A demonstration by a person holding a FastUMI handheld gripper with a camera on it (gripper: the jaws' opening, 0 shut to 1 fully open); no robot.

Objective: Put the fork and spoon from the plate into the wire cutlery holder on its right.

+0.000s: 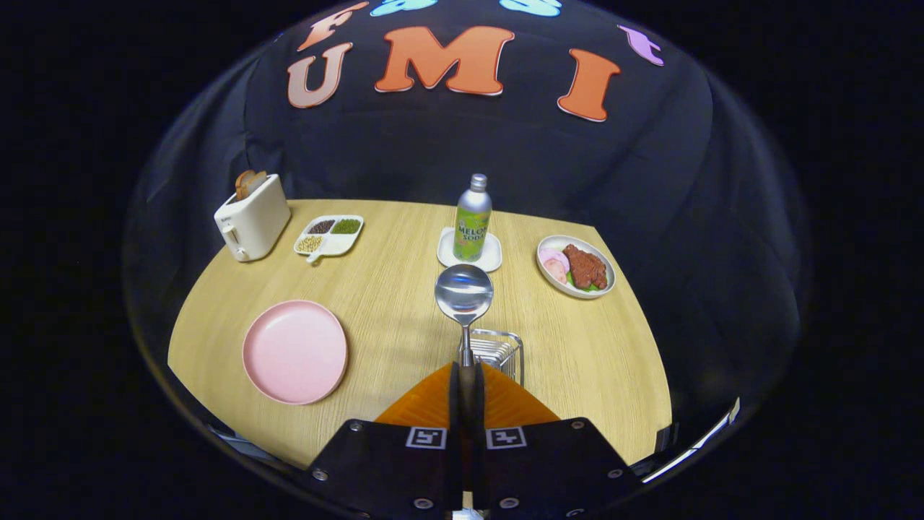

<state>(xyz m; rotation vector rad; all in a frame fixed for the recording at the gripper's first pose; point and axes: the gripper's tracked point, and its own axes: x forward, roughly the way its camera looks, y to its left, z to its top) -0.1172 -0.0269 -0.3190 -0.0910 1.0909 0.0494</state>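
Gripper (468, 375) clamped on spoon (464, 295) handle, bowel up; holder (498, 350) just ahead, prob. below

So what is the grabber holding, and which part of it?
The gripper holds the spoon, both fingers pinching its handle, with the bowl sticking up ahead.

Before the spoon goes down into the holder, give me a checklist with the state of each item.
1. Grip: gripper shut on the spoon handle, bowl up ahead of the fingers. Ok.
2. Holder: wire holder stands upright just beyond the fingers, slightly to their right. Ok.
3. Alignment: handle end hidden between the fingers, so whether it sits over the holder's opening: cannot tell.
4. Plate: pink plate has nothing left on it. Ok.
5. Fork: whether it is already in the holder: cannot tell.
6. Soda bottle stands well beyond the holder. Ok.
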